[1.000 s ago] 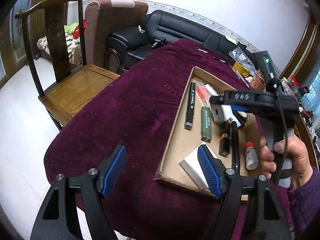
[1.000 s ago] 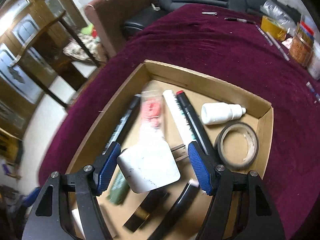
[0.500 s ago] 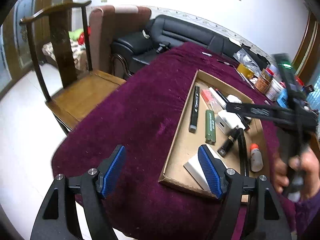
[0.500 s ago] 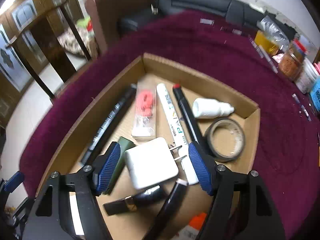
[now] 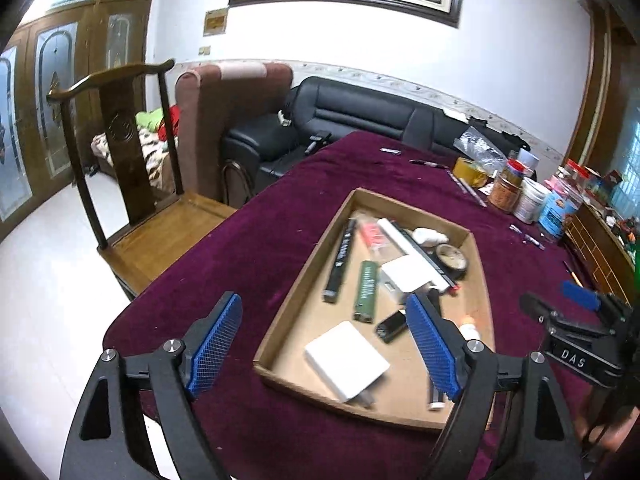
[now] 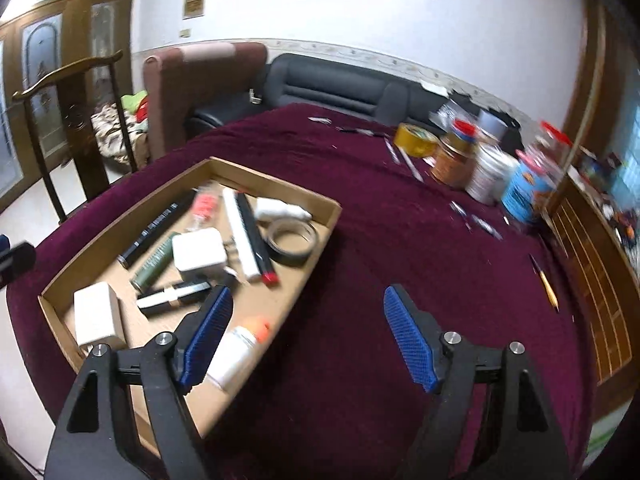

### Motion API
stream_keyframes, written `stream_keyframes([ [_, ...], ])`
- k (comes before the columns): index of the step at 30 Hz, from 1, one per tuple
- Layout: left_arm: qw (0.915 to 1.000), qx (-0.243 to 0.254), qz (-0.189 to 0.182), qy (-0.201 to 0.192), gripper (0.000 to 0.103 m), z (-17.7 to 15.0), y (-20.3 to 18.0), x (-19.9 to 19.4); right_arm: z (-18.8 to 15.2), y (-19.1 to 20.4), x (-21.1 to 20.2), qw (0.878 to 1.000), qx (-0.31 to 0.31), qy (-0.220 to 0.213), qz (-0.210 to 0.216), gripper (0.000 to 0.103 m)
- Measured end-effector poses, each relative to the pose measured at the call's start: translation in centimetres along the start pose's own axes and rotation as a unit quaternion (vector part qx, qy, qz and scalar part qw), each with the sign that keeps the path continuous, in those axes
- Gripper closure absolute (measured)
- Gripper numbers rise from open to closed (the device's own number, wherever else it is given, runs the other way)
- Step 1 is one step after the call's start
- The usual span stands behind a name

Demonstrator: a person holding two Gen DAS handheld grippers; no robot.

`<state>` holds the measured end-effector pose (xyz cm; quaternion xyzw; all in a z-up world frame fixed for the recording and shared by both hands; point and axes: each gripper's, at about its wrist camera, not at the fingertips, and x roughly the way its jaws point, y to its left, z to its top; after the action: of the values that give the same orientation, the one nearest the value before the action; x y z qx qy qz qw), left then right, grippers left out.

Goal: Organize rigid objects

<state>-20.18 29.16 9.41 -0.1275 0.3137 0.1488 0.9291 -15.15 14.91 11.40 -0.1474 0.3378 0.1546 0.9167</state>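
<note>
Tray (image 5: 308, 256): shallow cardboard, crowded with small items
Charger (image 6: 198, 254): white, square, lying flat
Left gripper (image 5: 324, 344): opening, holding nothing
Right gripper (image 6: 308, 332): opening, holding nothing

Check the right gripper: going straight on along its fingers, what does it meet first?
Probably bare purple tablecloth. The right gripper, jaws opening with nothing between them, aims right of the cardboard tray; its left pad overlaps the tray's edge, but depth is unclear.

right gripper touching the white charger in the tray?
Apart. Right wrist view: the right gripper, jaws opening and empty, hangs over the purple cloth; the white charger lies in the cardboard tray.
</note>
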Motion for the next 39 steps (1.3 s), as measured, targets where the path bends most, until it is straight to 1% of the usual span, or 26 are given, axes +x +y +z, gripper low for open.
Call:
stream_keyframes([
  [6, 0.9993, 0.037, 0.001, -0.009, 0.023, -0.2, -3.6, -1.1, -2.0, -3.8, -0.3, 0.999, 0.046, 0.016, -0.017, 0.025],
  [9, 0.9984, 0.054, 0.001, -0.013, 0.023, -0.2, -5.2, -1.5, -3.0, -5.2, -1.1, 0.998, 0.062, 0.013, -0.027, 0.025],
  [12, 0.9978, 0.064, -0.001, -0.019, 0.022, -0.4, -6.3, -2.0, -3.5, -6.1, -1.5, 0.997, 0.065, 0.006, -0.040, 0.025],
  [15, 0.9969, 0.075, -0.001, -0.023, 0.022, -0.5, -7.5, -2.3, -3.9, -6.7, -2.0, 0.997, 0.065, 0.000, -0.049, 0.025],
  [19, 0.9958, 0.089, 0.000, -0.024, 0.022, -0.7, -8.7, -2.4, -4.2, -7.4, -2.2, 0.996, 0.070, -0.002, -0.047, 0.025],
  [26, 0.9946, 0.098, 0.003, -0.035, 0.022, -0.9, -9.4, -2.9, -4.8, -8.0, -2.1, 0.996, 0.080, 0.002, -0.045, 0.025],
  [29, 0.9944, 0.100, 0.004, -0.034, 0.020, -1.0, -9.5, -2.8, -4.9, -8.1, -2.0, 0.996, 0.081, 0.004, -0.045, 0.025],
  [32, 0.9944, 0.101, -0.007, -0.029, 0.019, -1.0, -9.8, -2.7, -5.0, -8.3, -1.8, 0.996, 0.081, 0.007, -0.045, 0.025],
  [35, 0.9930, 0.113, -0.019, -0.026, 0.019, -1.3, -10.7, -2.6, -5.1, -9.3, -1.3, 0.996, 0.081, 0.016, -0.046, 0.025],
  [39, 0.9907, 0.129, -0.042, -0.009, 0.019, -1.8, -12.1, -1.9, -5.5, -12.6, -0.1, 0.993, 0.098, 0.041, -0.059, 0.025],
])
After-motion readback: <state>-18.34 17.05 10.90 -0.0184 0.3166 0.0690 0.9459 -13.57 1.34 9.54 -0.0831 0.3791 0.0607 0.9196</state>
